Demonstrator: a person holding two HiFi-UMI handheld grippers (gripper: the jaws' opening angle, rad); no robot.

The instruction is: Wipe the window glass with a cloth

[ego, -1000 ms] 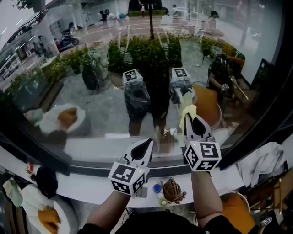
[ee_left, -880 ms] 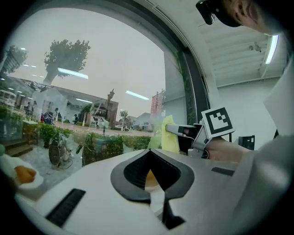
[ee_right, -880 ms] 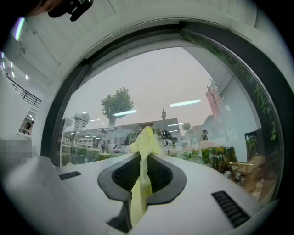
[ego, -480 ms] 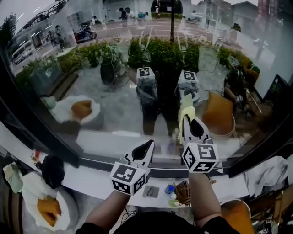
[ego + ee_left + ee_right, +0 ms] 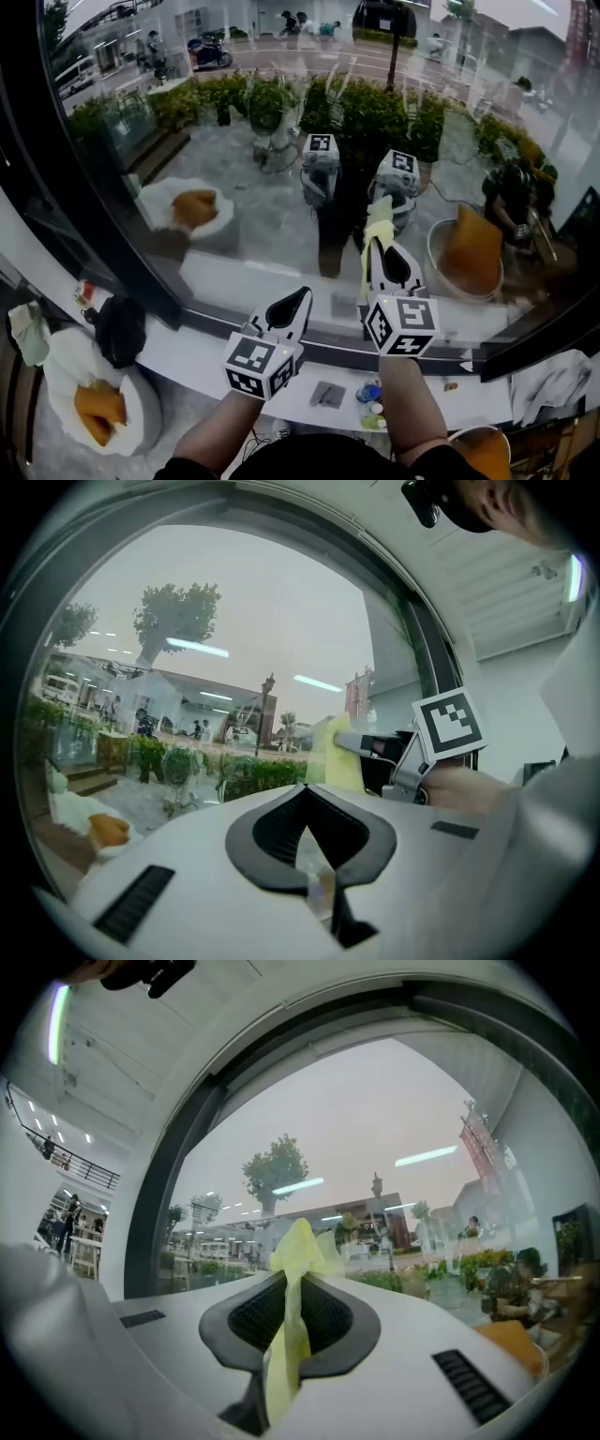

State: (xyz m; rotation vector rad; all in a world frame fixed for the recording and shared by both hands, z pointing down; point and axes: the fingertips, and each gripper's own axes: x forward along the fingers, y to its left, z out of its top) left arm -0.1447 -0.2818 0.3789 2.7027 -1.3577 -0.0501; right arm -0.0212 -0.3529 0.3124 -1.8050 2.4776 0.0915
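A large window pane [image 5: 262, 141] fills the head view, with the street and plants outside and reflections of both grippers on it. My right gripper [image 5: 383, 246] is shut on a yellow cloth [image 5: 377, 230], whose top end rests against the glass. In the right gripper view the yellow cloth [image 5: 293, 1283] sticks out between the closed jaws, pane [image 5: 375, 1129] just ahead. My left gripper [image 5: 302, 294] is shut with nothing in it, lower and to the left, near the sill. The left gripper view shows its empty tips [image 5: 307, 793] and the cloth [image 5: 331, 753] to the right.
A dark window frame [image 5: 103, 244] runs down the left and along the bottom. Below it, a white sill [image 5: 187, 349] carries small items [image 5: 370, 401]. A black bag [image 5: 120, 328] and a white beanbag with an orange cushion [image 5: 94, 403] lie lower left.
The view has swung left and slightly up along the pane. The right gripper with the cloth stays on the glass, a little further left of the reflected chair; the left gripper keeps its place.
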